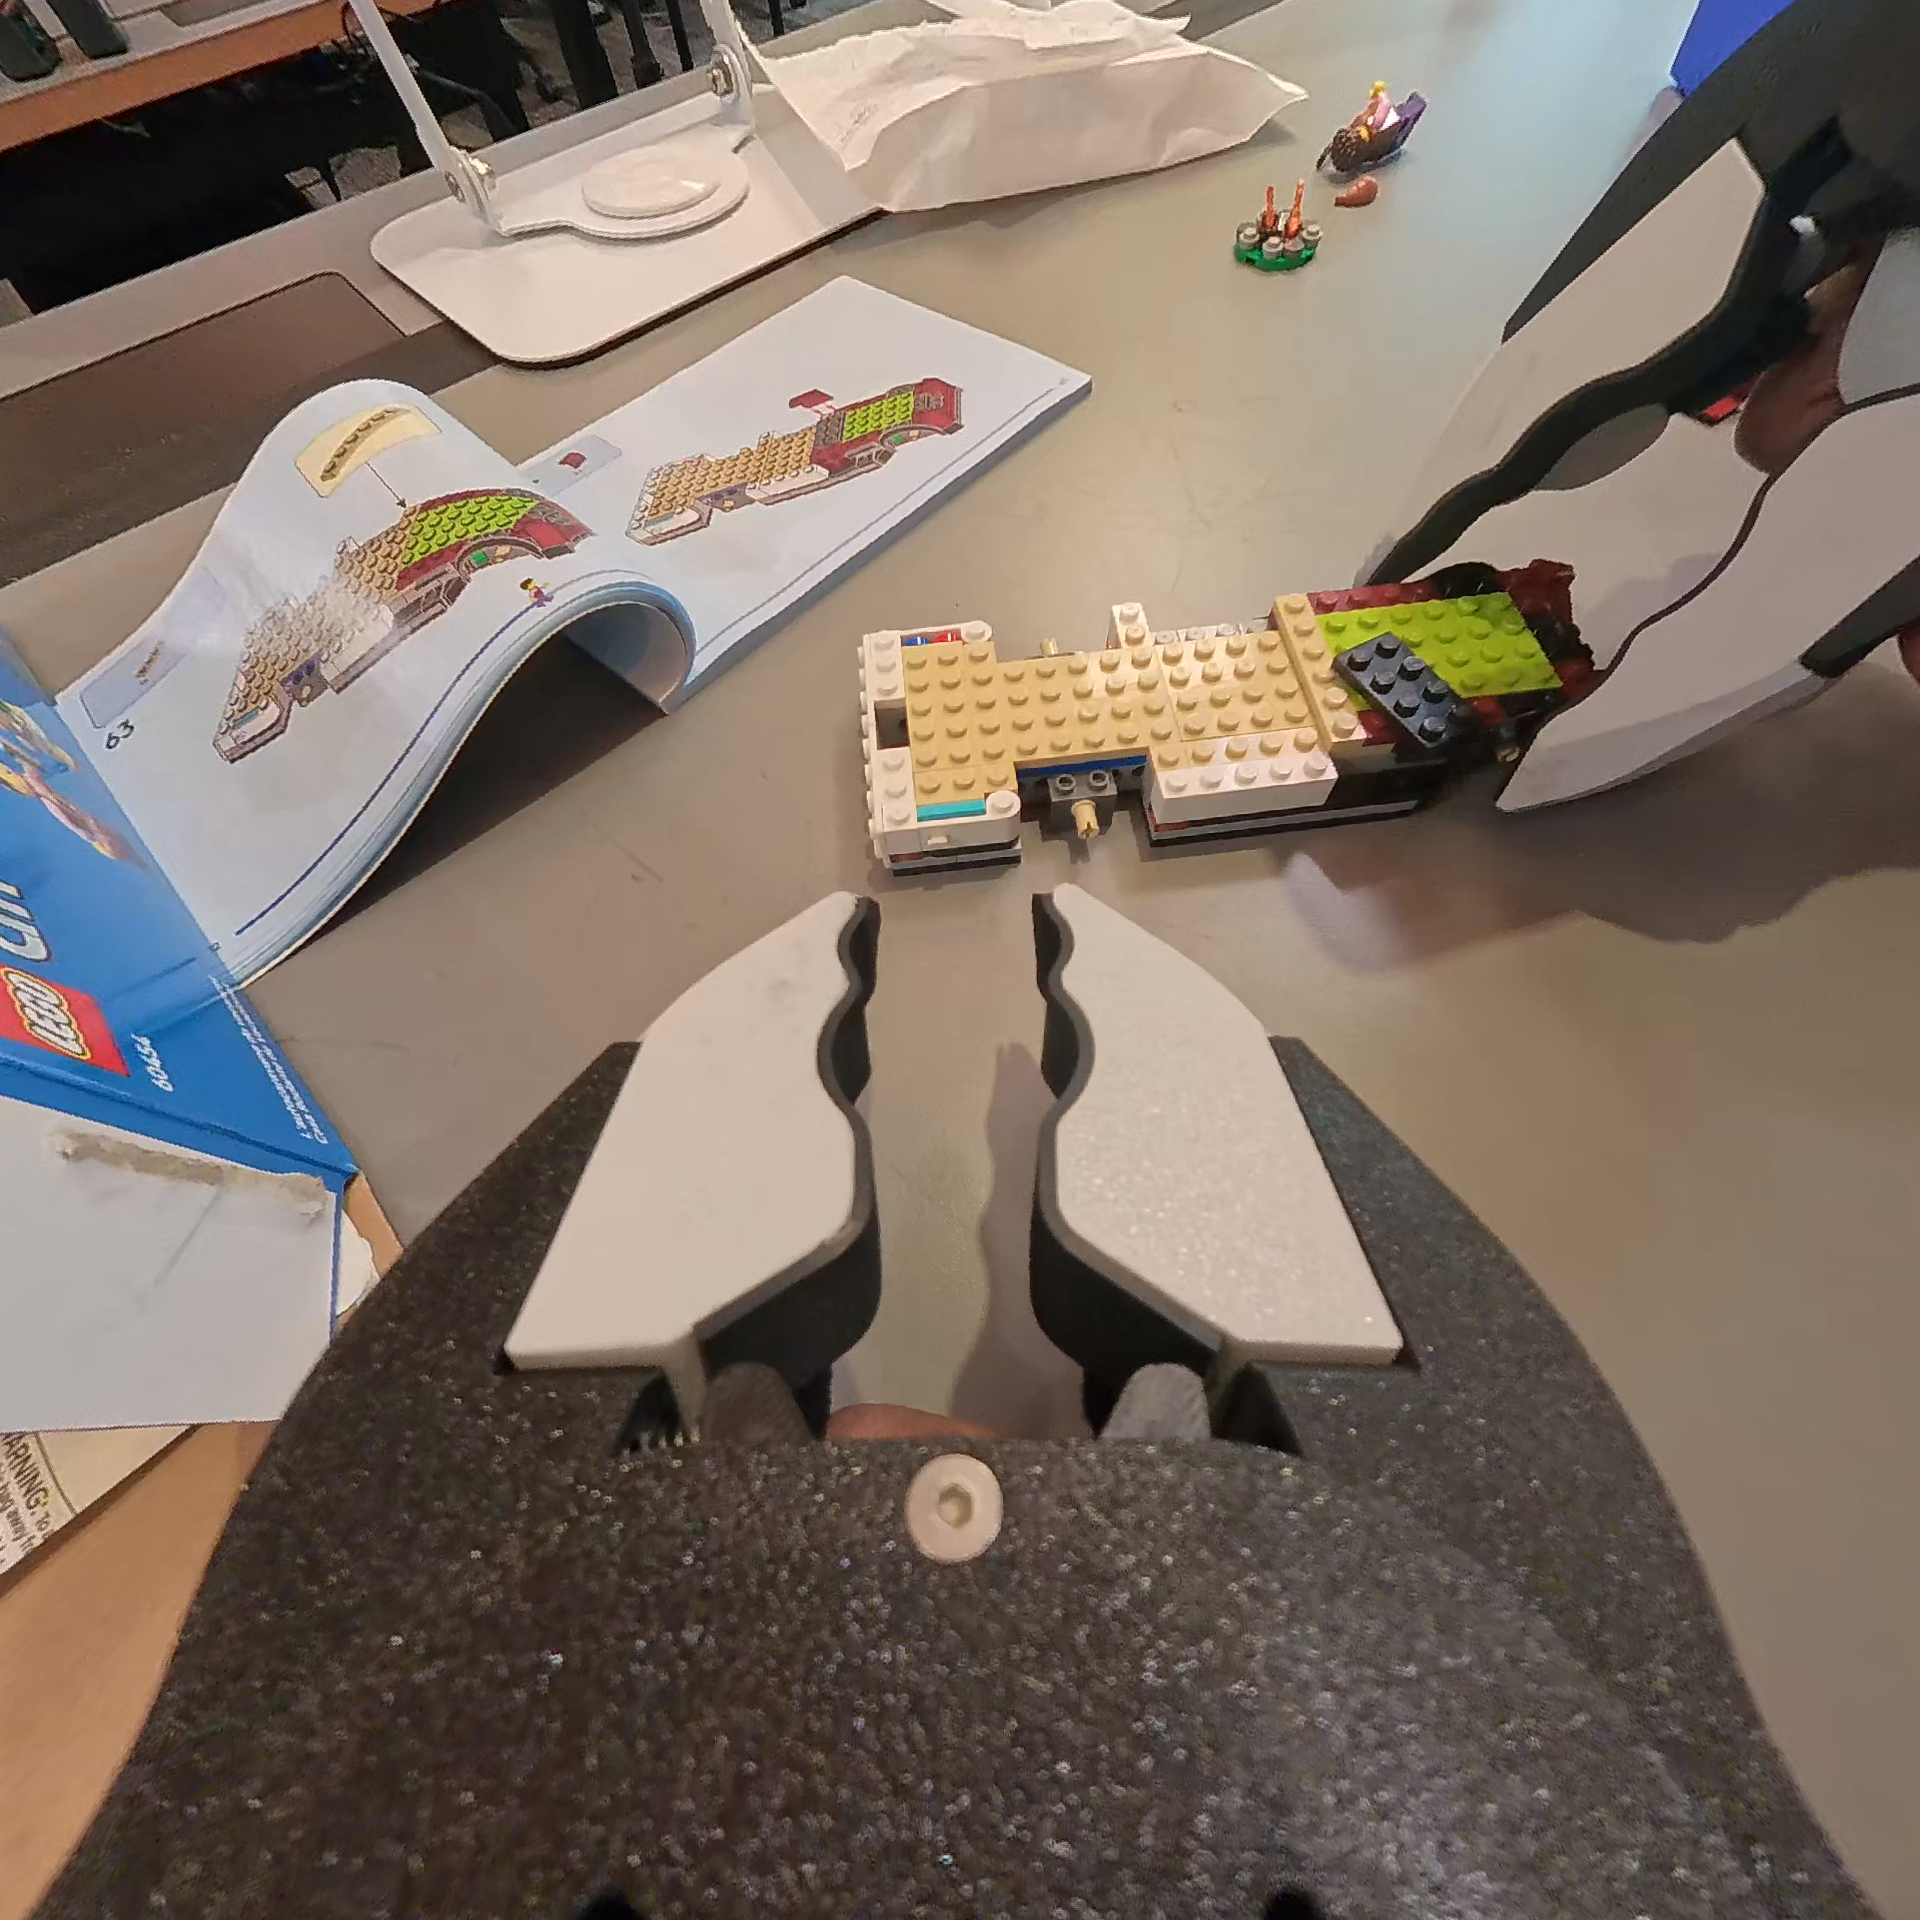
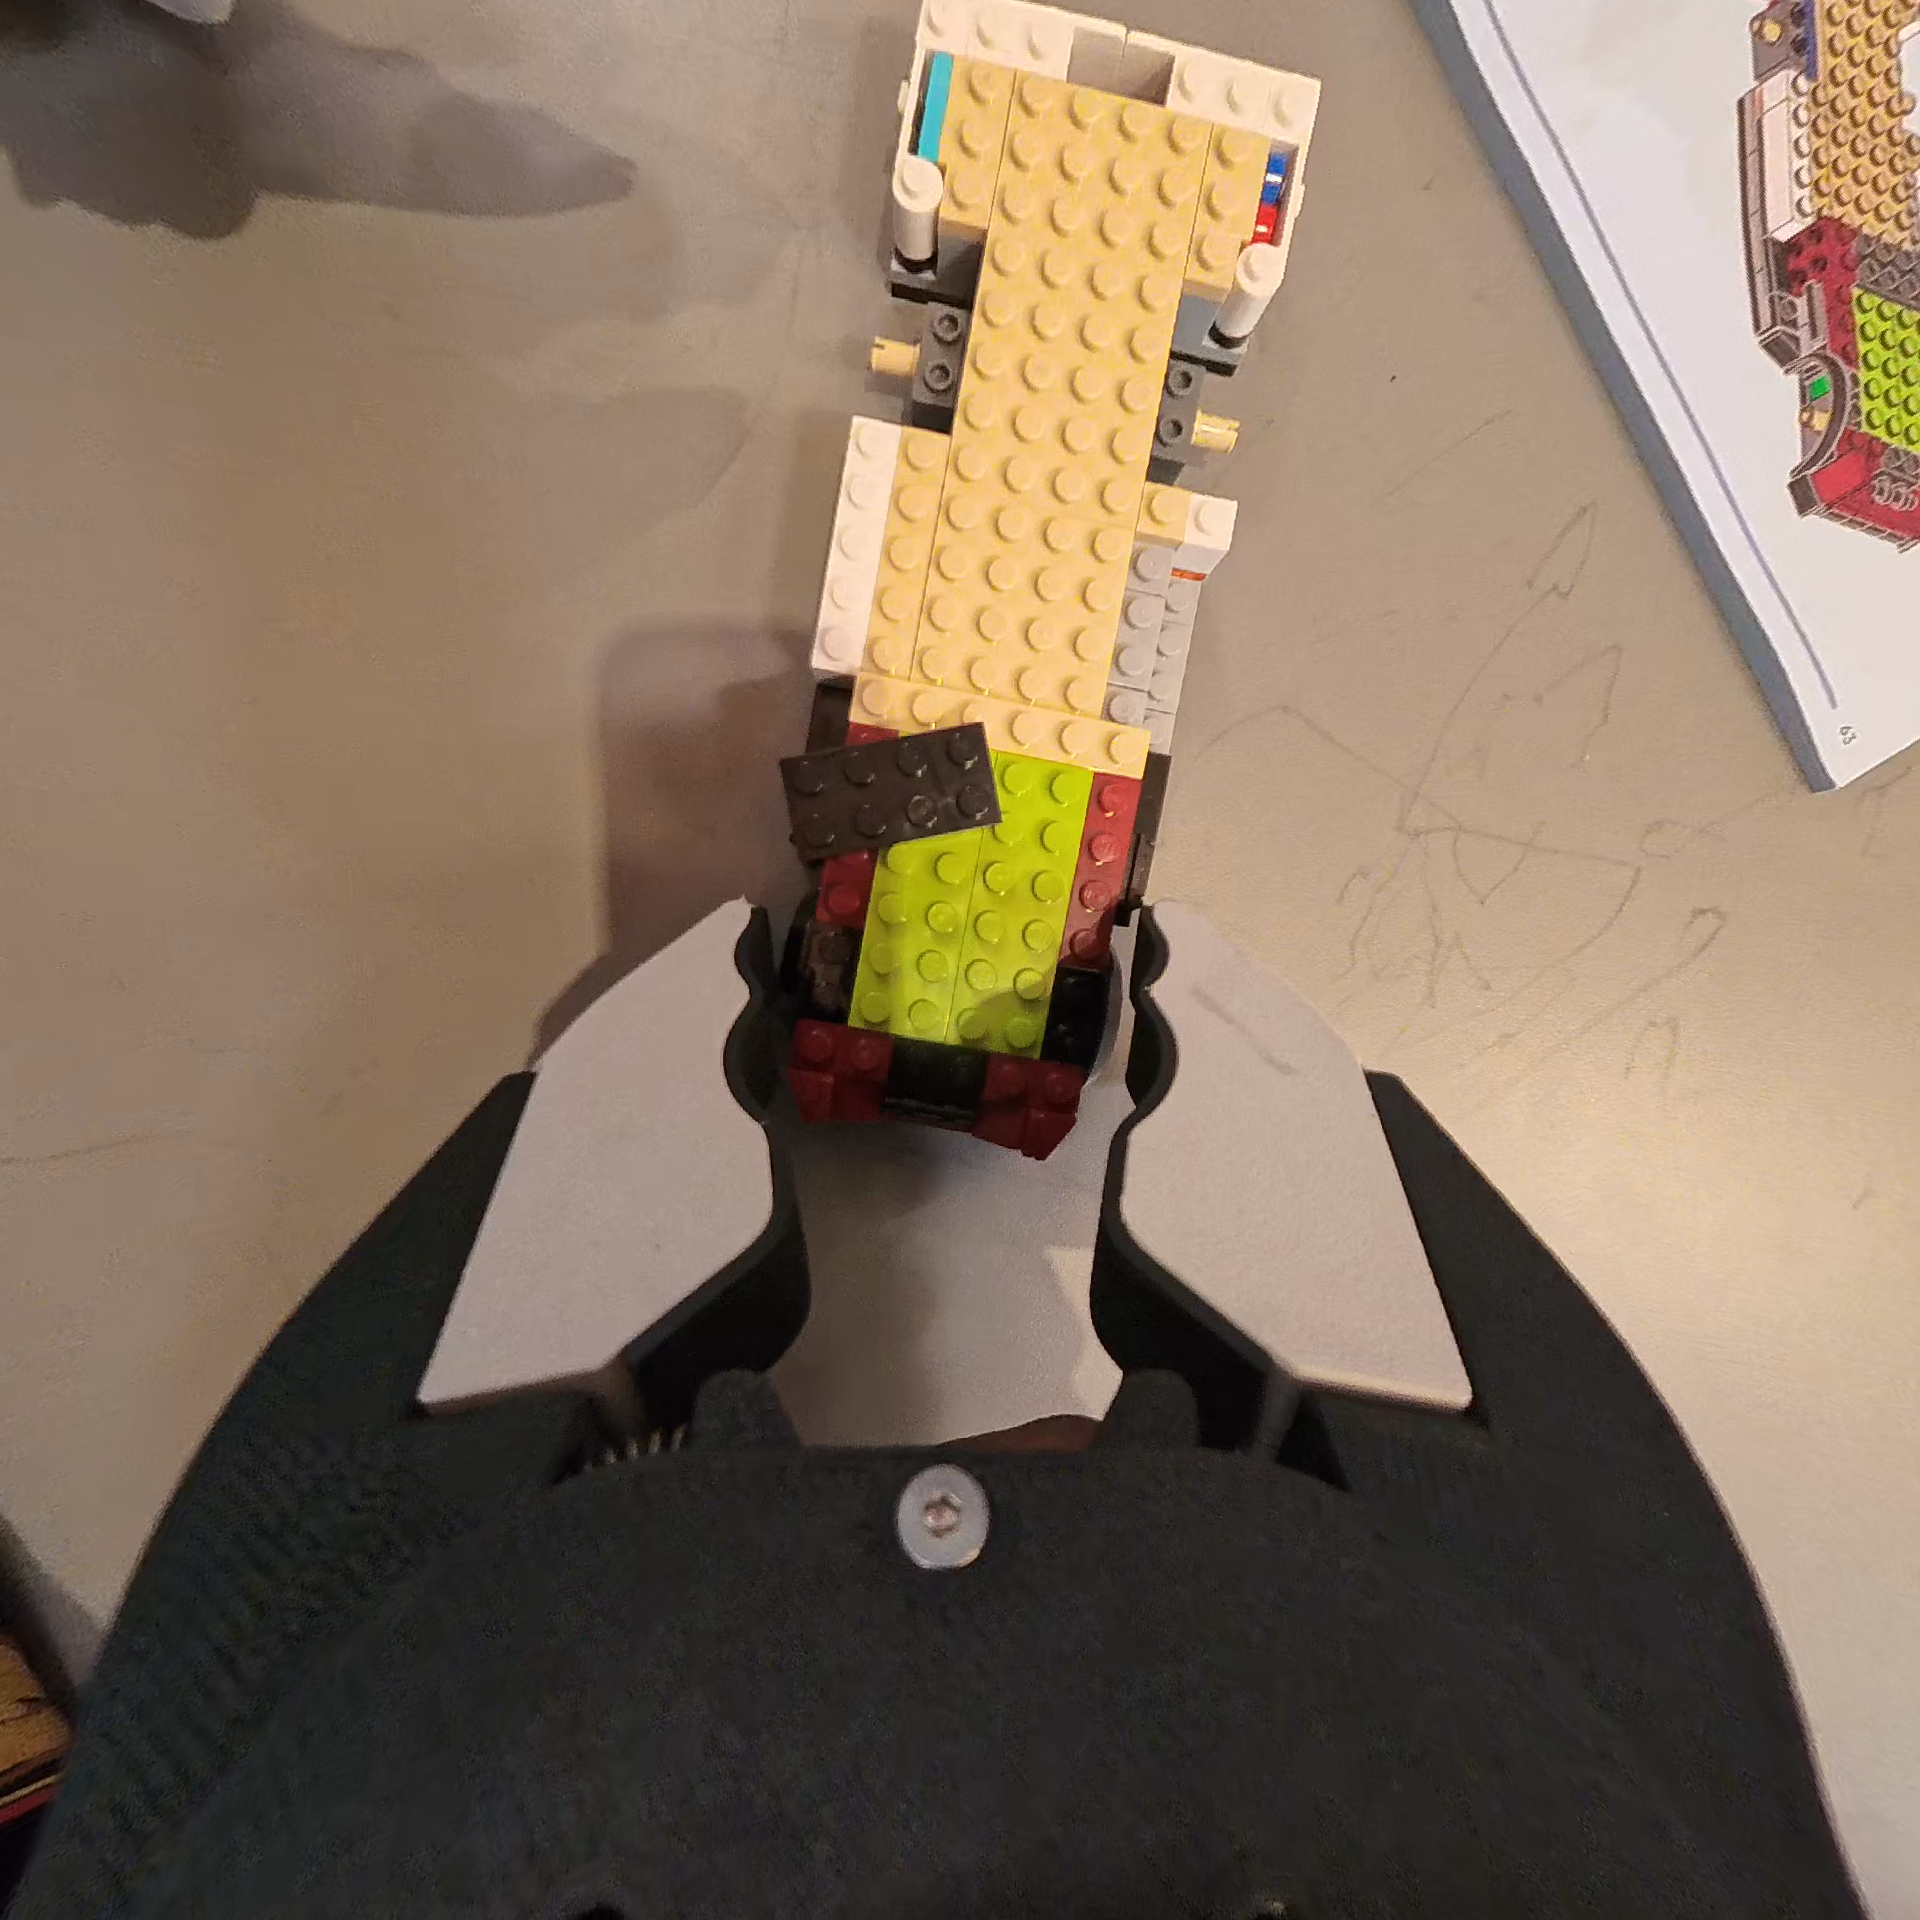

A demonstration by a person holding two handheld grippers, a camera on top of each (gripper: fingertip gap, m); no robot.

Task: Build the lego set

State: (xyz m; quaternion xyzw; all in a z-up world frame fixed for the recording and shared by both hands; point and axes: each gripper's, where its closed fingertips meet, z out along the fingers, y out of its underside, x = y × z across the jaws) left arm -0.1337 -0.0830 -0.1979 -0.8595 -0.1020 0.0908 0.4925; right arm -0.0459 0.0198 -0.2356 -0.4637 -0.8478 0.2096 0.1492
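Observation:
A long brick model with a tan studded top, white sides and a lime and dark red end lies on the grey table. A loose black plate rests askew on the lime part; it also shows in the left wrist view. My right gripper straddles the model's dark red end, with both pads against its sides. In the left wrist view the right gripper stands at the model's right end. My left gripper is partly open and empty, just in front of the model's white end.
An open instruction booklet lies left of the model, and its corner shows in the right wrist view. A blue box lies at the left edge. A white stand base, a white paper bag and small brick builds sit behind. One gripper's finger ends stand about 15 cm off the other's.

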